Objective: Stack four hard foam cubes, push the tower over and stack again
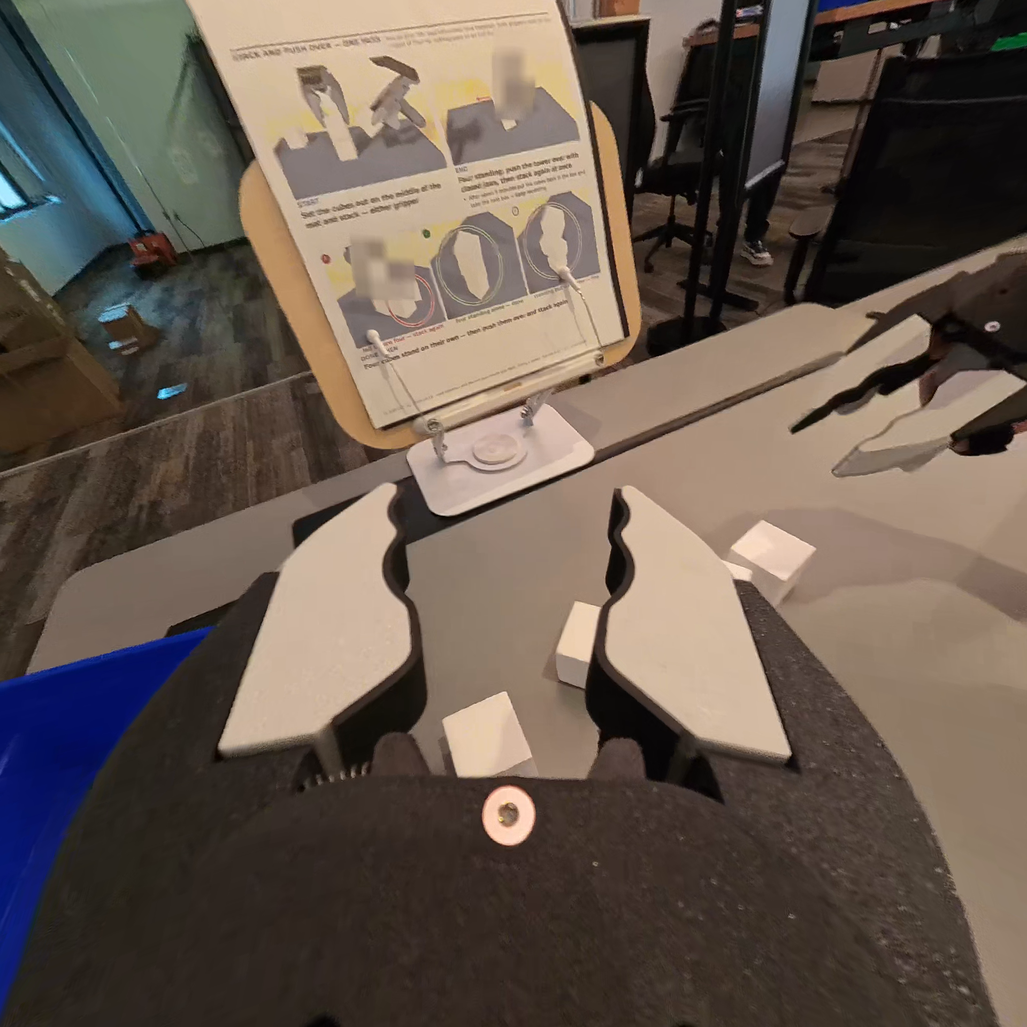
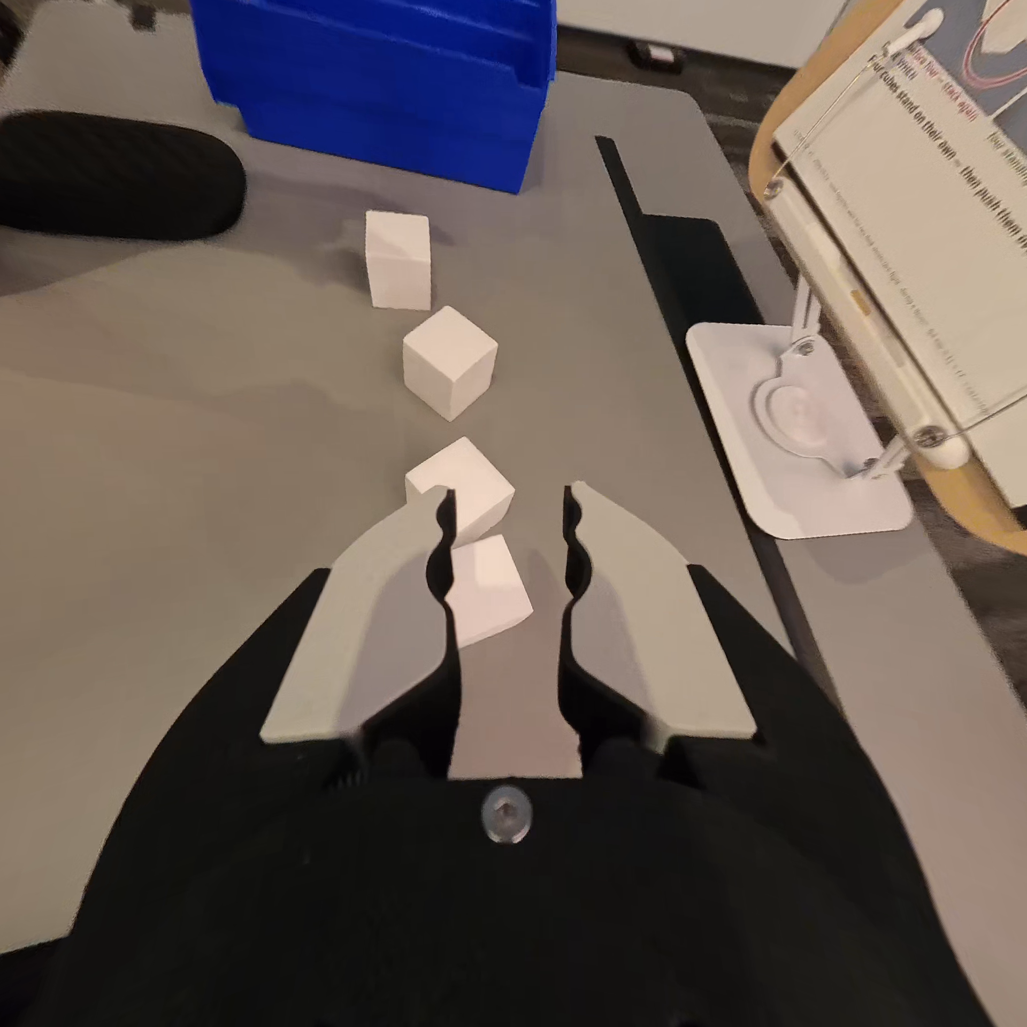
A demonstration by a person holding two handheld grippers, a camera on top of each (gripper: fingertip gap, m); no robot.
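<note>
Grey table mat (image 2: 166, 500) carries everything in play; a blue bin (image 2: 378, 83) stands at its far end in the right wrist view, and an instruction card on a stand (image 2: 800, 433) sits along one edge. Four white foam cubes lie loose on the mat in a rough line running away from the right gripper (image 2: 510, 489): none is stacked. In order of distance, the farthest cube (image 2: 399, 261) sits near the bin, the second cube (image 2: 449, 361) apart from it, the third cube (image 2: 464, 486) just beyond the right fingertips, and the nearest cube (image 2: 489, 589) between the spread right fingers, touching or nearly touching the left-hand one. Right gripper fingers are released and grasp nothing. Left gripper (image 1: 505, 494) is likewise spread wide and empty, hovering over the bin end of the line. The nearest cube lies rotated against the finger faces and off-centre in the gap, so a closing move probably calls for a small sideways shift and twist first. The right gripper appears better placed for this first pick.
</note>
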